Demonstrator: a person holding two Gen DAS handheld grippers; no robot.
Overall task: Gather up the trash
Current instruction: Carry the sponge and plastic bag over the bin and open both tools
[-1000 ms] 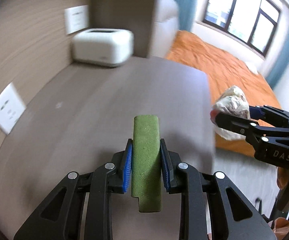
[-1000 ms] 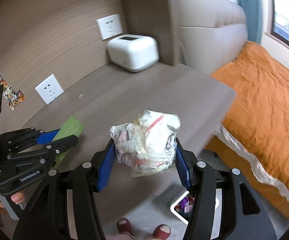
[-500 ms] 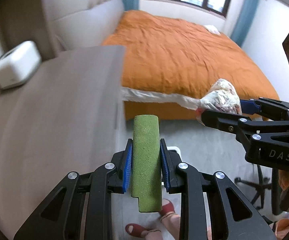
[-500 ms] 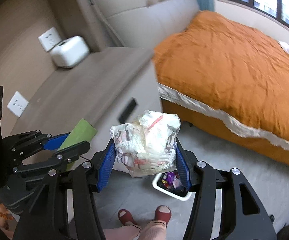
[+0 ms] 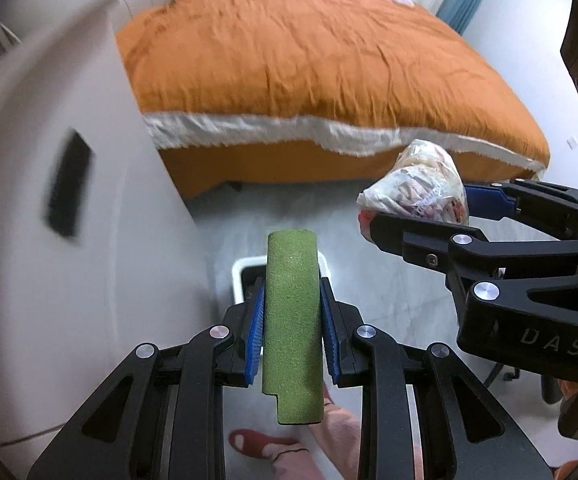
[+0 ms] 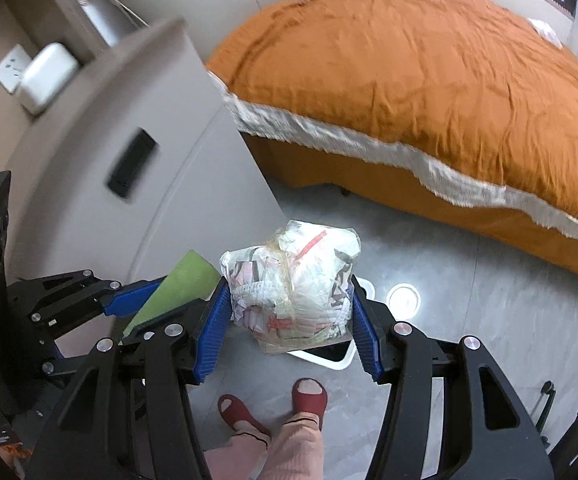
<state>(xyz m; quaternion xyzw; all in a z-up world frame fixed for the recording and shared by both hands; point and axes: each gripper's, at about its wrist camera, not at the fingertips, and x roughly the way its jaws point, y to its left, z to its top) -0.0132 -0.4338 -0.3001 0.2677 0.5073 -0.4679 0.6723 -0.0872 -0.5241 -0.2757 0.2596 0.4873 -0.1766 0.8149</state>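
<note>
My left gripper point(image 5: 292, 304) is shut on a flat green sponge strip point(image 5: 293, 320), held in the air above a white trash bin point(image 5: 241, 276) on the floor. My right gripper point(image 6: 289, 320) is shut on a crumpled clear bag of wrappers point(image 6: 293, 280), also above the bin point(image 6: 325, 356), which it mostly hides. In the left wrist view the right gripper point(image 5: 421, 216) and its bag point(image 5: 421, 188) hang to the right. In the right wrist view the left gripper point(image 6: 141, 304) with the green strip point(image 6: 177, 288) is at the left.
A grey nightstand point(image 6: 101, 152) with a dark drawer handle point(image 6: 131, 162) stands left of the bin. An orange-covered bed point(image 6: 429, 72) fills the back. The person's feet in red slippers point(image 6: 309, 394) stand on the grey floor in front of the bin. A white box point(image 6: 47, 76) sits on the nightstand.
Both grippers have swung off the nightstand top and tilted down toward the floor, each still holding its item. The bin and the feet have come into view below them.
</note>
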